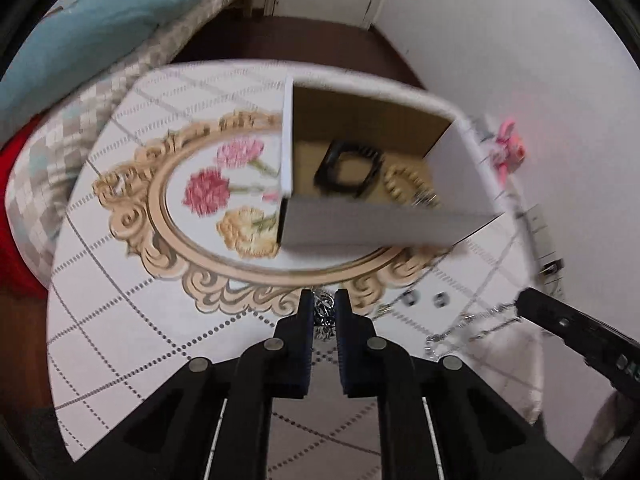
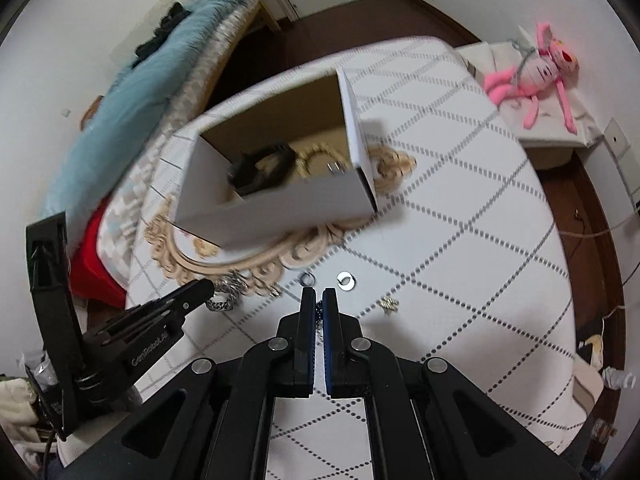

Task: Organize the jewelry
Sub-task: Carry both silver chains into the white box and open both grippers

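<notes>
my left gripper [image 1: 324, 300] is clamped on a bunched silver chain [image 1: 325, 312], fingers narrow with the links between them. my right gripper [image 2: 319, 298] is pinched on a thin dark chain [image 2: 319, 316], jaws nearly together. both hold low over the tablecloth [image 2: 460, 240], likely for carrying. loose rings [image 2: 346, 281] lie just ahead. the open box [image 2: 280, 200] beyond already holds a black bracelet [image 2: 260, 168] and a beaded bracelet [image 2: 320, 158].
</notes>
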`<state>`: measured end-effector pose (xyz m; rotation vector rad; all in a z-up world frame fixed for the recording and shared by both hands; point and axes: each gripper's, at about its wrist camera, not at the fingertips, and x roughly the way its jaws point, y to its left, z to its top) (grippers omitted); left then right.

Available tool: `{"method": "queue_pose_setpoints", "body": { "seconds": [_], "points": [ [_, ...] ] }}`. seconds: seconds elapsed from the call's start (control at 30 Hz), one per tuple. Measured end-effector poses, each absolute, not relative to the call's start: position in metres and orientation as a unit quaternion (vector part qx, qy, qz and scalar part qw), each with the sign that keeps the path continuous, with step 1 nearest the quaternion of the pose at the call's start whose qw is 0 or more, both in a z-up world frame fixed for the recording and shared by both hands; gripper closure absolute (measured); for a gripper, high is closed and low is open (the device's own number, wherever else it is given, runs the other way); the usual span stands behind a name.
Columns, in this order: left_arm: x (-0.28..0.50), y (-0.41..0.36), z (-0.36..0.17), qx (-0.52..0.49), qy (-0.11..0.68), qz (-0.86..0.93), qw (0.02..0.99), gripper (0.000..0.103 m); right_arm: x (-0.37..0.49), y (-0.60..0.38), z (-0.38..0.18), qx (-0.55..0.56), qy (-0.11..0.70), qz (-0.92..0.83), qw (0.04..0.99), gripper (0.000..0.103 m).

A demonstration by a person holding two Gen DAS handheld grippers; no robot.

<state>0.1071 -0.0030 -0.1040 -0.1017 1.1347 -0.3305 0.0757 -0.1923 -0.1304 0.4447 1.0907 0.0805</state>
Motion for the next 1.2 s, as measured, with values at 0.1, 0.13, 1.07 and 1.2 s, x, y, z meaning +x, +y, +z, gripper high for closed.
{"method": "queue_pose_setpoints", "body": {
  "seconds": [0.1,0.13,1.07,1.2],
  "points": [
    [0.104,0.000,-0.067,-0.060,0.509,-0.176,0.840,0.096,0.077,-0.193,-0.104,0.211,0.498,0.055,0.839,0.100],
    [0.106,0.000,-0.057,-0.062,0.503,-0.182,0.843,0.096,0.078,-0.193,-0.095,0.210,0.492,0.061,0.843,0.100],
    [0.224,-0.006,-0.060,-0.002,0.532,-0.056,0.845,0.020,0.251,-0.203,-0.092,0.083,0.552,0.013,0.830,0.024],
    [0.219,-0.002,-0.068,0.011,0.519,-0.036,0.854,0.000,0.234,-0.200,-0.100,0.042,0.555,-0.012,0.831,0.013]
  ]
}}
